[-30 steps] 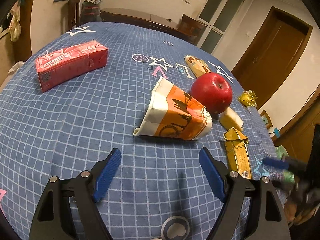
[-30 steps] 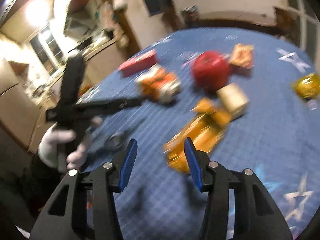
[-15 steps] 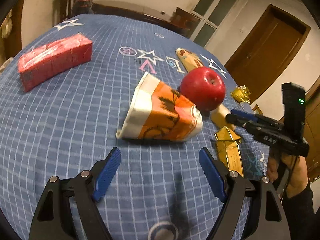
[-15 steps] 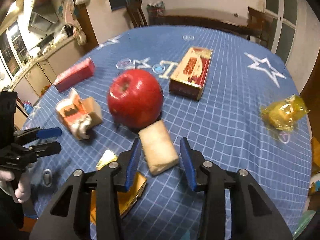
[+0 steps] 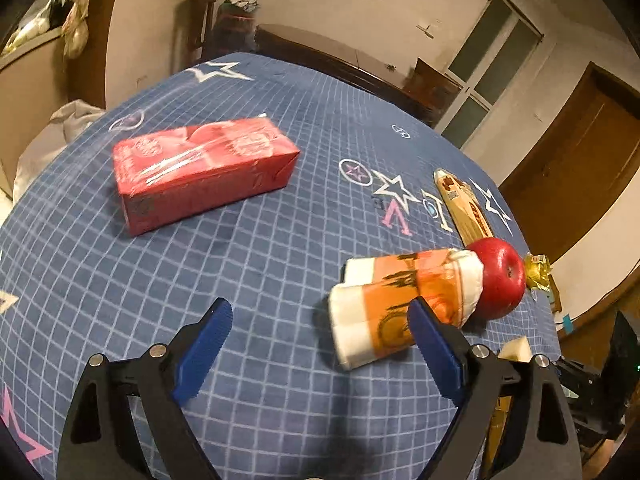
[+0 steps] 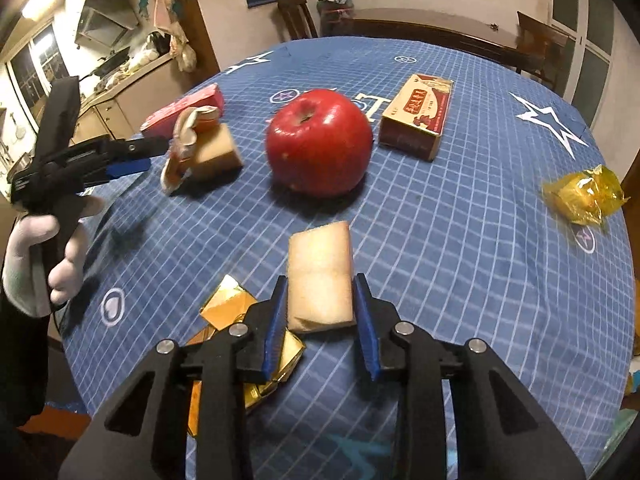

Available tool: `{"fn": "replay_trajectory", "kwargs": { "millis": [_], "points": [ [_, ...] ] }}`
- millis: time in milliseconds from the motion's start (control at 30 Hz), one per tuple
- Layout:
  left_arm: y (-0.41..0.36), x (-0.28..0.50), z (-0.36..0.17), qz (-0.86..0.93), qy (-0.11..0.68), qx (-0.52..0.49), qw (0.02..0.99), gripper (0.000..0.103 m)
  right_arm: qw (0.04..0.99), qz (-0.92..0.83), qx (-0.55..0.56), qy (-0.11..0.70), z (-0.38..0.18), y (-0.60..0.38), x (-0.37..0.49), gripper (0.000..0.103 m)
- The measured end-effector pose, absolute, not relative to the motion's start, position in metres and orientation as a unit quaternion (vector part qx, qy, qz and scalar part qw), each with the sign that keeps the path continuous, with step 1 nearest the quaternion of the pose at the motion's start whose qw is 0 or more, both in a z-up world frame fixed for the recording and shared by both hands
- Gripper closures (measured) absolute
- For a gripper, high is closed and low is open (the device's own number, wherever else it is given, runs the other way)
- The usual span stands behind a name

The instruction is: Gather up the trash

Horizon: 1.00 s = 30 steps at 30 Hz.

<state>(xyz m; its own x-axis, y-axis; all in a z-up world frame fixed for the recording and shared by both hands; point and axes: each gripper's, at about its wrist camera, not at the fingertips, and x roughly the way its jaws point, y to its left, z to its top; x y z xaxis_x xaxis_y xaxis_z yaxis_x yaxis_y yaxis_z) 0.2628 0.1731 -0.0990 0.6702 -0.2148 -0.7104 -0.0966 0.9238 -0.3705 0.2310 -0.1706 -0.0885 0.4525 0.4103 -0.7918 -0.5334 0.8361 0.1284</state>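
My right gripper (image 6: 322, 320) is open, its blue pads on either side of a small beige packet (image 6: 320, 276) that lies on the blue tablecloth. A crumpled gold wrapper (image 6: 236, 320) lies just to its left. My left gripper (image 5: 316, 344) is open and empty above the cloth; a crushed orange and white paper cup (image 5: 396, 300) lies by its right finger. The cup also shows in the right wrist view (image 6: 192, 144). A red carton (image 5: 200, 172) lies far left. A yellow wrapper (image 6: 584, 196) lies at the right edge.
A red apple (image 6: 320, 140) stands mid-table, also in the left wrist view (image 5: 500, 276). A red and tan box (image 6: 418, 116) lies behind it. The round table's edge (image 6: 624, 280) runs close on the right. Chairs and a dark sideboard stand behind.
My right gripper has moved forward and down so its pads flank the beige packet. My left gripper has swung left, so the cup now sits by its right finger and the red carton is nearer.
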Motion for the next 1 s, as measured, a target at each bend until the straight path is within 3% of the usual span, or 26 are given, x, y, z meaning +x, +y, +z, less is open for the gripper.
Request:
{"fn": "replay_trajectory", "kwargs": {
  "millis": [267, 433, 600, 733, 800, 867, 1000],
  "points": [
    [0.162, 0.242, -0.092, -0.083, 0.389, -0.155, 0.904, 0.014, 0.858, 0.257, -0.085, 0.436, -0.089, -0.168, 0.225, 0.072],
    [0.138, 0.236, -0.081, -0.113, 0.366, -0.064, 0.922, 0.014, 0.867, 0.253, -0.073, 0.424, -0.084, -0.175, 0.222, 0.072],
    [0.107, 0.251, -0.089, -0.147, 0.386, 0.034, 0.91, 0.014, 0.872, 0.261, -0.045, 0.411, -0.075, -0.182, 0.222, 0.072],
    [0.106, 0.27, -0.099, -0.148, 0.4, 0.029, 0.904, 0.014, 0.869, 0.26, -0.053, 0.418, -0.079, -0.175, 0.223, 0.072],
    [0.106, 0.277, -0.104, -0.147, 0.406, 0.029, 0.901, 0.028, 0.868, 0.254, -0.056, 0.424, -0.083, -0.173, 0.225, 0.072],
    [0.105, 0.279, -0.108, -0.156, 0.412, 0.025, 0.897, 0.047, 0.866, 0.248, -0.056, 0.43, -0.087, -0.174, 0.229, 0.072],
    [0.107, 0.277, -0.105, -0.158, 0.402, 0.011, 0.902, 0.049, 0.864, 0.244, -0.054, 0.437, -0.094, -0.175, 0.235, 0.072]
  ]
}}
